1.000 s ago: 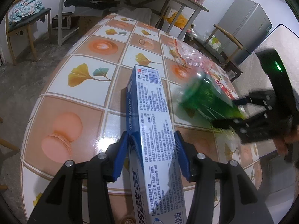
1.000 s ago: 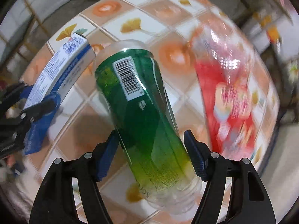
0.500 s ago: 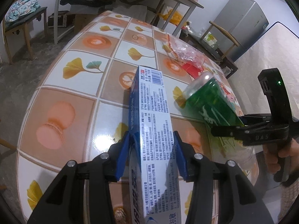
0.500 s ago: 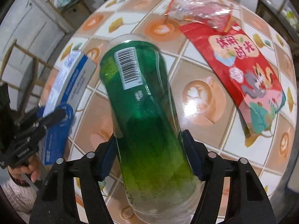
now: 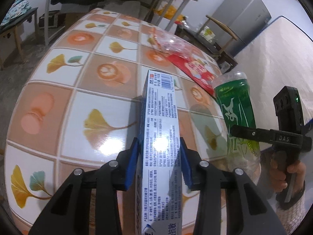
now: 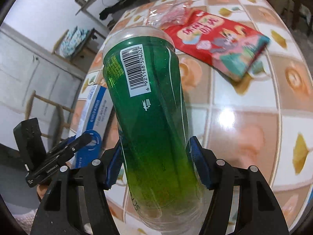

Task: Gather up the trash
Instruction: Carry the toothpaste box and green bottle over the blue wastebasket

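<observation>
- Two pieces of trash are held off the tiled table (image 5: pixel 58 105) while two more lie on it, so the collecting looks about half done
- Red snack packet (image 6: pixel 221 45), the broadest piece, lies flat on the far tiles with its print up; a crinkled clear wrapper (image 6: pixel 168 13) touches its far end, and both could be forgotten or brushed off the edge by a swinging arm
- Green bottle (image 6: pixel 154 117), clear plastic under a green label with a barcode, sits lengthwise in the right gripper (image 6: pixel 156 164); the blue pads press its lower half, and the smooth round wall may roll or slide out, more so if the thin plastic buckles
- Toothpaste box (image 5: pixel 162 129), long and blue and white with small print, juts forward from the left gripper (image 5: pixel 159 160); its jaws are closing on the narrow sides, and a harder squeeze could crush the card, while the long overhang could lever it loose
- Both held pieces hang close together, so a careless swing could knock one against the other
</observation>
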### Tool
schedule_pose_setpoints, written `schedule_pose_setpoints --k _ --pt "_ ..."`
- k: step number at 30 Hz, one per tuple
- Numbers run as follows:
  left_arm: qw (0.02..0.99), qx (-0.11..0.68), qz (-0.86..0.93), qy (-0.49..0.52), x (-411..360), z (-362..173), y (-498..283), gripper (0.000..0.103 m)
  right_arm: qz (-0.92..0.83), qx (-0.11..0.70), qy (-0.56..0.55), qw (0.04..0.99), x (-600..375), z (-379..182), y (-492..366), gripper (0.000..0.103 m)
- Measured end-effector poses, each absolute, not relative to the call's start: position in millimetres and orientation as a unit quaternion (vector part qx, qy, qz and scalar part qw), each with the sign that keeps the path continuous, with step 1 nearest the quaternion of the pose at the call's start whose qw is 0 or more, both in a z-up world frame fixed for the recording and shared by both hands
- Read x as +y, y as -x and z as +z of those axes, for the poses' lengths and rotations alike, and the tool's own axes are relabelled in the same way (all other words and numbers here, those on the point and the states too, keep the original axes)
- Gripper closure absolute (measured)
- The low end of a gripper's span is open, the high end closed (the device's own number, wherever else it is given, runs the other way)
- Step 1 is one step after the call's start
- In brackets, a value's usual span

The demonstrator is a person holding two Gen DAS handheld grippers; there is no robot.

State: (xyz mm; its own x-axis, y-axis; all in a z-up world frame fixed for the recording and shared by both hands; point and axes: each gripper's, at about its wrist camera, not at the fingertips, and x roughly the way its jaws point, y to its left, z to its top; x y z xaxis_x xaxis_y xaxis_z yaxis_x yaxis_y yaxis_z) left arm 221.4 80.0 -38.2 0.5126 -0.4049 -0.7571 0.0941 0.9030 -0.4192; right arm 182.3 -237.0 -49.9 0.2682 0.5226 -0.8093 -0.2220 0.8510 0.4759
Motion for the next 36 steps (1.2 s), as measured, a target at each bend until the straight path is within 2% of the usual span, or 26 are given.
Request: schedule_pose_setpoints --k 15,24,36 --pt "0.850 0.464 -0.203 0.144 26 -15 -205 0.066 0.220 0.494 -0.270 0.796 -280 -62 -120 0.042" --pt "0.851 0.453 -0.241 0.111 -23 11 -191 0.066 0.207 0.438 -0.350 0.801 -340 -62 -78 0.042" --pt "0.798 0.452 -0.396 0.041 -195 33 -171 0.066 0.067 0.337 -0.429 0.835 -500 -53 33 0.043"
